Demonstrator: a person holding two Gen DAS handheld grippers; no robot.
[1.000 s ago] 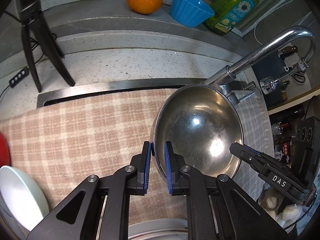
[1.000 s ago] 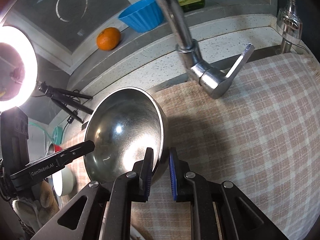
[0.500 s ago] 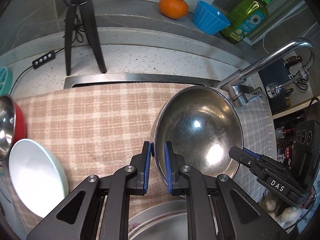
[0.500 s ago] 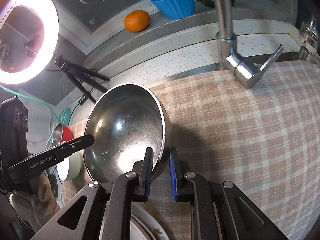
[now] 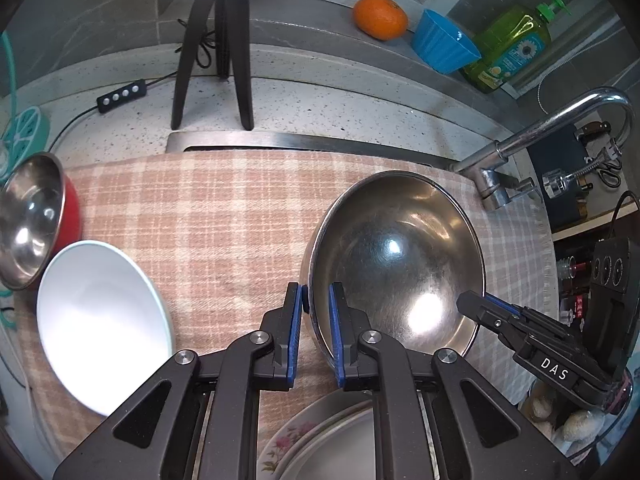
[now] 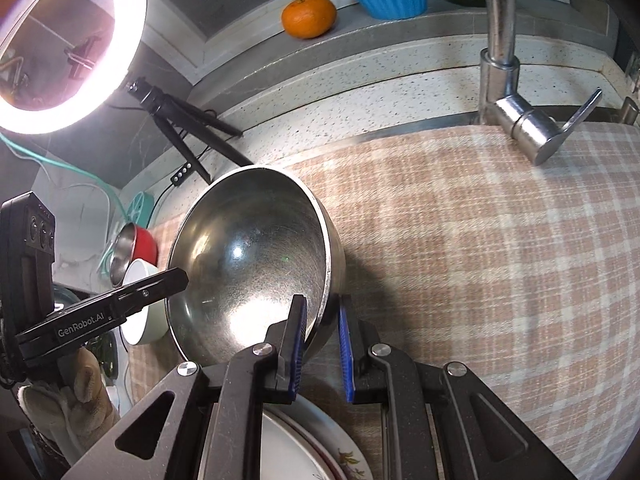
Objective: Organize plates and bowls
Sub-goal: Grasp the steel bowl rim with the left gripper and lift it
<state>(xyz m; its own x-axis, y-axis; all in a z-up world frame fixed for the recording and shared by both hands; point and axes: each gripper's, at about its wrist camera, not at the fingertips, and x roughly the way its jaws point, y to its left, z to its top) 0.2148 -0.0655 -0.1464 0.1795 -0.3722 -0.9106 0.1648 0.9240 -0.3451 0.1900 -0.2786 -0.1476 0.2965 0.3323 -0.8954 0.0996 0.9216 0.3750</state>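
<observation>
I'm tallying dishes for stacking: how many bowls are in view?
4: steel bowl gripped by both grippers, white bowl and red bowl at the cloth's left, blue bowl on the ledge. Others may be hidden.

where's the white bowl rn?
Left wrist view, lower left: the white bowl sits on the checked cloth, beside the red bowl, left of the held steel bowl.

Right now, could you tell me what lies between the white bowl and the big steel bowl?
Only bare checked cloth lies between the white bowl and the steel bowl, as the left wrist view shows.
</observation>
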